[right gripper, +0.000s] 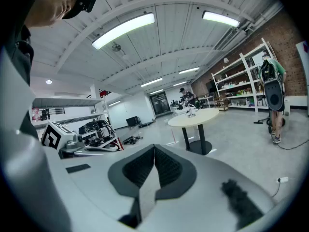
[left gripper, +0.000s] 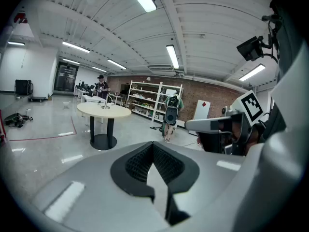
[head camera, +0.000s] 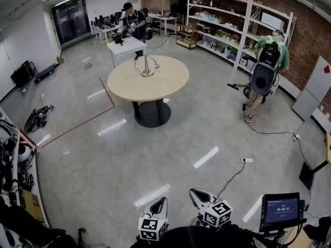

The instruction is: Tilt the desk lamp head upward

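The desk lamp (head camera: 146, 66) is a small metal one standing on a round beige table (head camera: 168, 81) far across the room. It also shows tiny in the left gripper view as the lamp (left gripper: 105, 103) on the table (left gripper: 104, 111), and in the right gripper view as the lamp (right gripper: 190, 109) on the table (right gripper: 194, 116). My left gripper (head camera: 159, 204) and right gripper (head camera: 200, 195) are held side by side at the bottom edge of the head view, well short of the table. The left gripper (left gripper: 153, 148) is shut on nothing, and so is the right gripper (right gripper: 154, 151).
A person (head camera: 132, 20) works at a white table behind the round one. Another person (head camera: 265, 66) with a large pack stands by the shelves (head camera: 227, 27) at right. A cable (head camera: 247, 160) runs over the glossy floor. A small screen (head camera: 281, 210) is at my right, gear racks (head camera: 13, 164) at left.
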Demonstrator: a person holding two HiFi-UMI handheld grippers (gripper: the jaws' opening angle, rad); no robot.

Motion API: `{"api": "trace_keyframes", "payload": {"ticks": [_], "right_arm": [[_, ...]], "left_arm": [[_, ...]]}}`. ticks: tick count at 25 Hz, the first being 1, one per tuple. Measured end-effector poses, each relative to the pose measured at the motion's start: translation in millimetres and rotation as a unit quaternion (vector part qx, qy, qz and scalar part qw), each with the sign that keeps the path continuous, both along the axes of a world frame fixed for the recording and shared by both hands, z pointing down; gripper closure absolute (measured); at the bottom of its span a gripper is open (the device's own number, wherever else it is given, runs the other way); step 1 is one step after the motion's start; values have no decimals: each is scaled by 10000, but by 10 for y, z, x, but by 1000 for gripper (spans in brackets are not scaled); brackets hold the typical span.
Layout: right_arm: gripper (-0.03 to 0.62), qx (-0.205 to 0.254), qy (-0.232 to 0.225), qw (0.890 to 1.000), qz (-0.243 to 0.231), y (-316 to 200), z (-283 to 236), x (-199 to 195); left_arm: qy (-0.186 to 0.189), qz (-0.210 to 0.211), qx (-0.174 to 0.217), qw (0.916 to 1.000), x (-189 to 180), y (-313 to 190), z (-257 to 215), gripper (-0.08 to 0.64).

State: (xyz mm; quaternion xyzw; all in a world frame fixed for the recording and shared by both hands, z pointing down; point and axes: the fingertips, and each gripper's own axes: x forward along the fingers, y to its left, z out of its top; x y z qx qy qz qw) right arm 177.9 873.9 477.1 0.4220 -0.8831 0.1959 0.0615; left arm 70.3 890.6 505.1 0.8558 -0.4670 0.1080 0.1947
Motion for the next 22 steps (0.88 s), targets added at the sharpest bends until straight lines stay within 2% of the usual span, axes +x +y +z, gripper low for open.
{"api": "trace_keyframes", "payload": {"ticks": [10,16,22], "right_arm": [[586,-107,114,9999,1,-11,-132,-258],[586,-208,248,9995,-23,-28,-147,-451],[586,-232,291,9993,15,17,44,-831]], "left_arm": [[47,-43,29,10000,-284,9,-110,554],[205,-99,-37,9997,-485,-35,-90,554],[262,-120,-109,9995,-875,3,126,554]]}}
